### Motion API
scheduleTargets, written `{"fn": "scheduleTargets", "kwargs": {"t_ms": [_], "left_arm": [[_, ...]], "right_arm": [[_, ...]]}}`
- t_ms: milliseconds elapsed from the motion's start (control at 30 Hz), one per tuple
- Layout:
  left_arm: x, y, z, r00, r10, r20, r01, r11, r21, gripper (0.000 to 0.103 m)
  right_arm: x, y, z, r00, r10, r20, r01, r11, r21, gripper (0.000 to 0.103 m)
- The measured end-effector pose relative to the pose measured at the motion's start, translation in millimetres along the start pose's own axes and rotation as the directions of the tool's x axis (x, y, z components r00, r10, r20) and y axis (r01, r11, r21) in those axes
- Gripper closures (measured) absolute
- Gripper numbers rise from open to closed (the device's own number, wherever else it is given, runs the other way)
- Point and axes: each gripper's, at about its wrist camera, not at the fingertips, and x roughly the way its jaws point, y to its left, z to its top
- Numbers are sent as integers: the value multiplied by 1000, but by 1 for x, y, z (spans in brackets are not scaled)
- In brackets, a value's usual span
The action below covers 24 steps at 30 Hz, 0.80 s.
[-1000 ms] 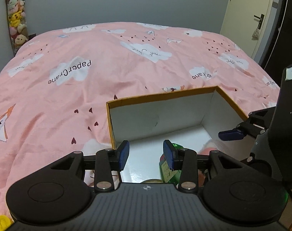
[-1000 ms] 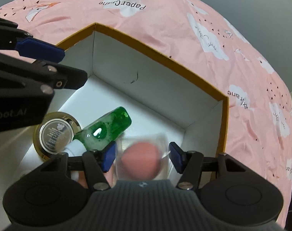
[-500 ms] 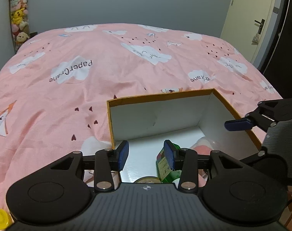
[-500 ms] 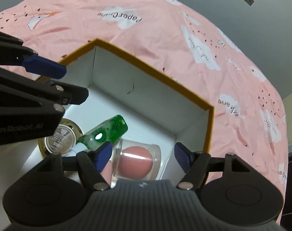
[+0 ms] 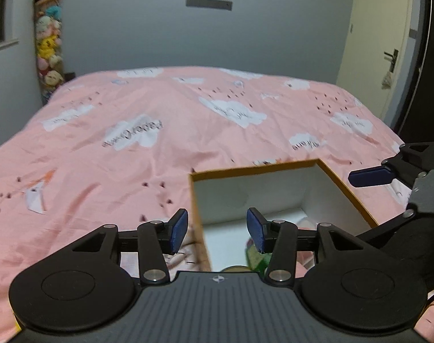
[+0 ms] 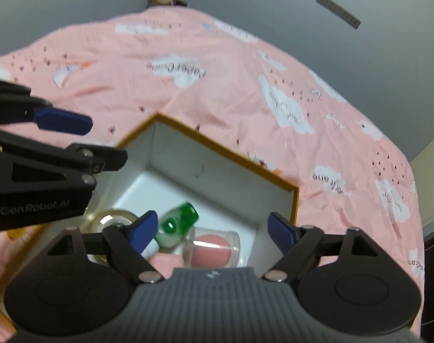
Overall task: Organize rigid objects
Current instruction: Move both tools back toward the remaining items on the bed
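Both our grippers lifted higher above the box (image 6: 294, 200) at frame centre, right gripper (image 6: 212, 228) wide and empty, left gripper (image 5: 217, 230) wide, green bottle (image 6: 178, 224), clear cup (image 6: 217, 247) lying inside, lower middle.

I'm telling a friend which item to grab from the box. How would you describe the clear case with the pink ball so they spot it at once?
On the pink cloud-print bedspread sits an open white box with an orange rim. Inside, near its right wall, lies a clear plastic case holding a round pink sponge. Its neighbours are a green bottle and a gold-rimmed tin; it alone is transparent with pink inside.
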Motion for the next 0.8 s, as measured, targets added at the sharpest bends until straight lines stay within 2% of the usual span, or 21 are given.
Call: {"fn": "scheduleTargets", "kwargs": {"t_ms": [100, 200, 300, 533, 800], "left_arm": [[-16, 12, -3, 1000, 8, 21, -7, 1000, -22, 46], [-33, 25, -10, 997, 70, 45, -69, 997, -24, 44], [-45, 41, -15, 995, 92, 44, -90, 995, -52, 43], [-64, 93, -38, 993, 120, -9, -120, 974, -191, 43], [-75, 129, -67, 986, 152, -64, -163, 959, -233, 43]], "right_arm": [[-14, 8, 4, 999, 23, 38, -24, 1000, 8, 19], [-30, 19, 7, 995, 56, 85, -58, 998, 25, 17], [-42, 33, 9, 986, 105, 126, -112, 992, 50, 16], [-53, 73, 12, 957, 220, 187, -238, 968, 83, 16], [-52, 121, 15, 931, 305, 202, -325, 943, 72, 17]]}}
